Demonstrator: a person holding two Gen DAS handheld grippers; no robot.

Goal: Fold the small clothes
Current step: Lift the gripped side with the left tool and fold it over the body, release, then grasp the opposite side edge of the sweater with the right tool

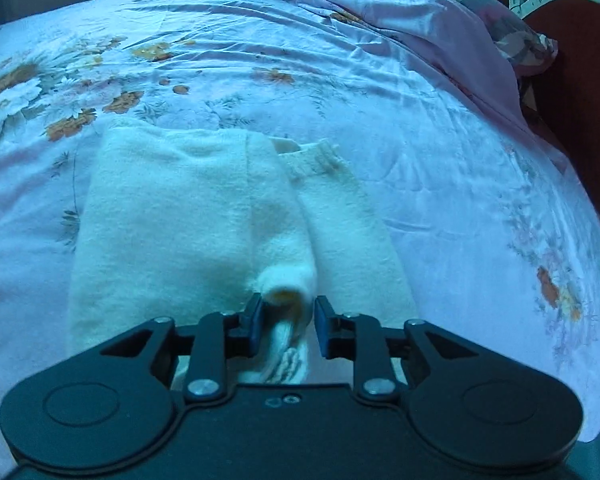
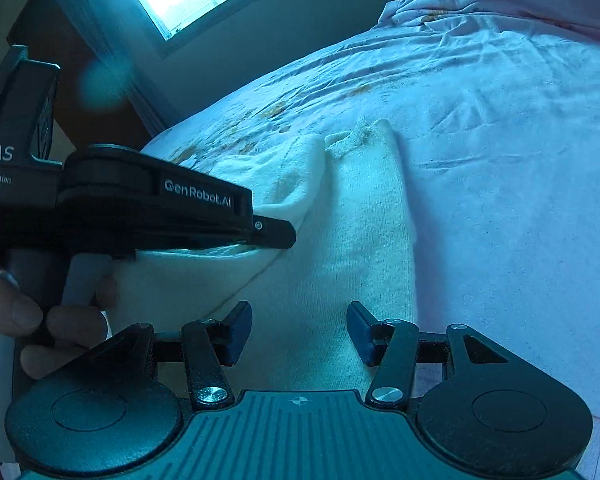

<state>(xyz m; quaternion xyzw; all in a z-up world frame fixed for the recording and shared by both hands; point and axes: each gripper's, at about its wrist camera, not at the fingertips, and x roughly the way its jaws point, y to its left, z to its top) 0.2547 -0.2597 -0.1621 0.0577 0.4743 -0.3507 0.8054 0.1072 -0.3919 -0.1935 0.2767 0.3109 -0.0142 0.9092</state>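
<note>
Garment (image 1: 204, 216) lies on bedsheet (image 1: 440, 168), pillow (image 1: 500, 28) behind.

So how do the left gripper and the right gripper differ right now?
The left gripper has its jaws pinching a bunched fold of the cream garment; the right gripper has its jaws wide apart, holding nothing. The left lifts fabric; the right only hovers above it. Both are black and point along the bed.

My left hand-held gripper (image 1: 287, 312) covers the near end of the cream garment (image 1: 172, 208), so I cannot tell how much cloth sits between its fingers. In the right wrist view, that same tool's body hides the garment's left part, and my right hand-held gripper (image 2: 299, 334) hides its near hem. The pillow (image 1: 496, 20) is cut off by the top edge.
</note>
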